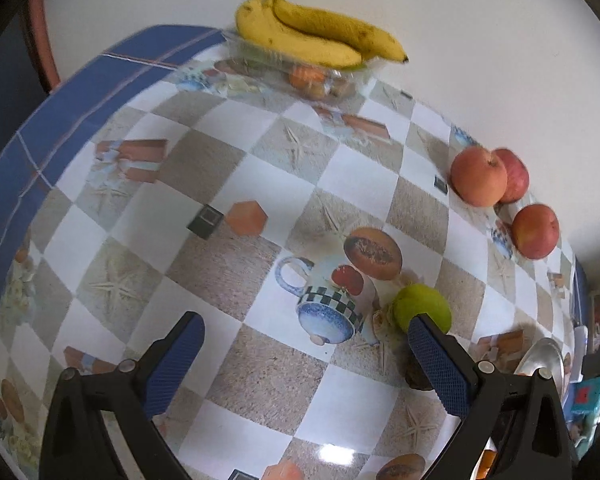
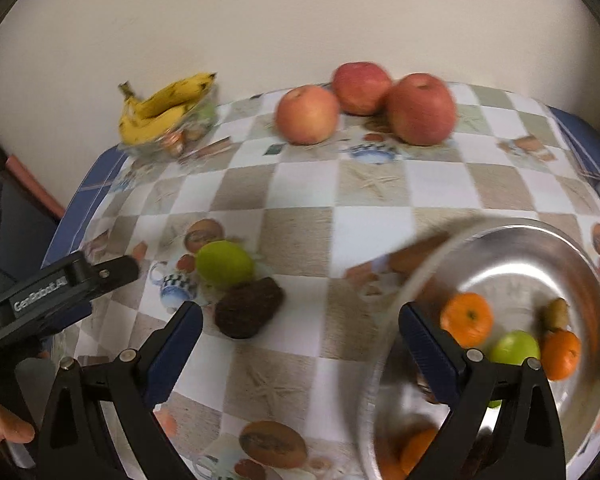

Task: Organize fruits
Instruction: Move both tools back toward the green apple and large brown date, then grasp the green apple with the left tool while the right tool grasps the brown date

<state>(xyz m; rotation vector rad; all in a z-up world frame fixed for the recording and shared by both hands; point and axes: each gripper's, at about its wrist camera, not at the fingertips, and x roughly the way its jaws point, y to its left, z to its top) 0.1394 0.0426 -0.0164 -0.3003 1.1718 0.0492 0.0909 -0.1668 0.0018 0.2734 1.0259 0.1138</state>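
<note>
Fingers on the left gripper and right gripper spread wide, holding nothing. Lime and a dark fruit, perhaps an avocado, lie just ahead on the counter; next comes closing on 1. Only the right view shows inside the metal bowl, already holding citrus.

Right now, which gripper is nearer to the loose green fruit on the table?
Left. The left gripper has one finger beside the green fruit; the right gripper hangs farther back, by the metal bowl.
</note>
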